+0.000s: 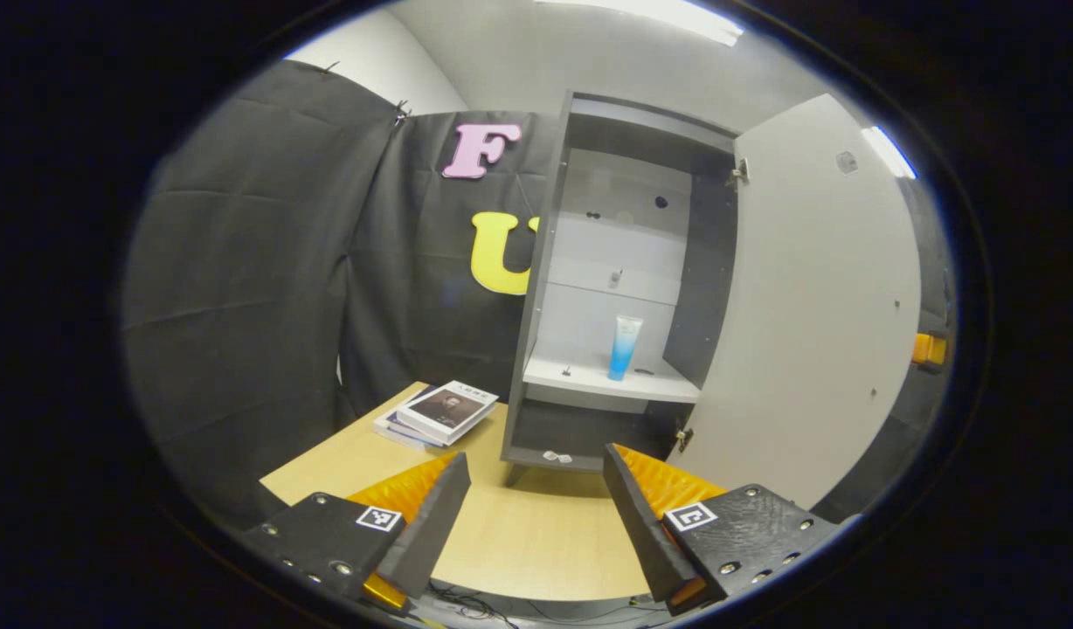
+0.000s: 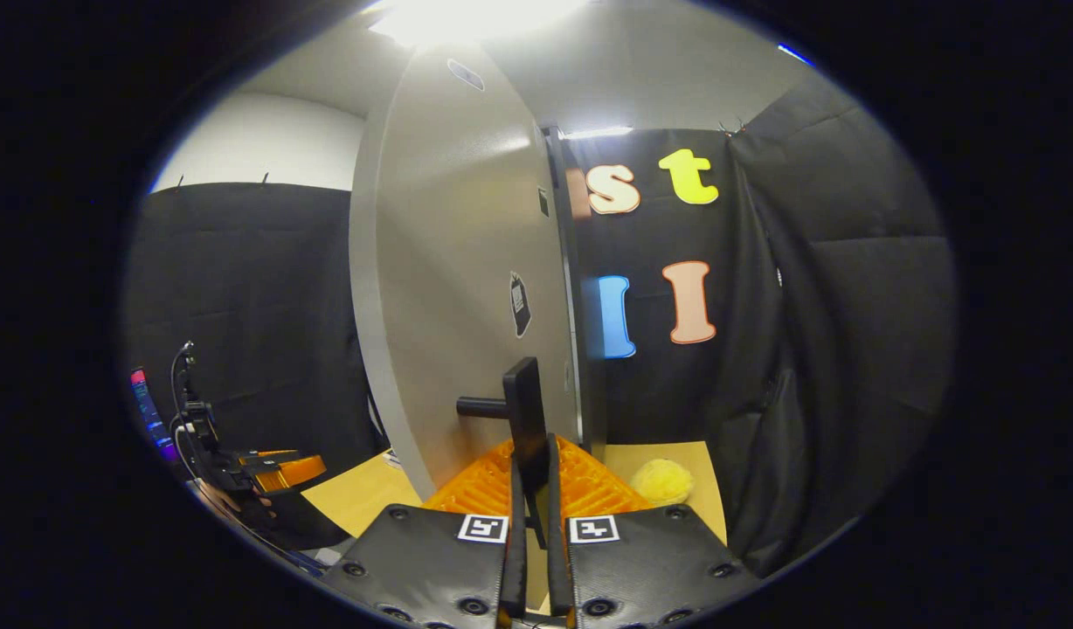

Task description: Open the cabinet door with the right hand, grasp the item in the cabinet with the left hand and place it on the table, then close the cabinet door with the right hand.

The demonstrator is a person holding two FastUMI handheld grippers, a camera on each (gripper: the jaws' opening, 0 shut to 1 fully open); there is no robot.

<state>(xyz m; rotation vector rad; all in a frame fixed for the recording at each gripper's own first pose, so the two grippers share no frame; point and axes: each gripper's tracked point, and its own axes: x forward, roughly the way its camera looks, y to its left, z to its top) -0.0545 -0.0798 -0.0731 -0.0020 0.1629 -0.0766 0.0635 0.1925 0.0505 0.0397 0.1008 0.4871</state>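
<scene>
Black cloth walls close in the booth around a pale wooden table (image 1: 536,533), which carries everything else.

Nearest in the left gripper view, the left gripper (image 1: 536,524) hangs over the near part of the table with its jaws released, the two fingers set wide apart and bare tabletop between them. Beyond the left finger, at about ten o'clock, a small stack of books (image 1: 439,414) lies flat on the table. Straight ahead at twelve o'clock stands the cabinet (image 1: 536,288), dark-sided and light inside. Its door (image 1: 816,314) is swung fully open toward three o'clock. On the cabinet's white shelf (image 1: 589,377), a tube (image 1: 624,347), white at the top and blue lower down, stands upright, untouched and well apart from the gripper.

Nearest in the right gripper view, the right gripper (image 2: 530,489) is clenched on the door handle (image 2: 524,415), a dark upright bar on a short stub; both fingers press its lower end. The door's outer face (image 2: 467,262) rises behind it at twelve o'clock. At about two o'clock, a yellow fuzzy ball (image 2: 661,480) rests on the table (image 2: 676,459). Far off at nine o'clock, the left gripper (image 2: 274,470) shows again, held by a hand, cables trailing above it.
</scene>
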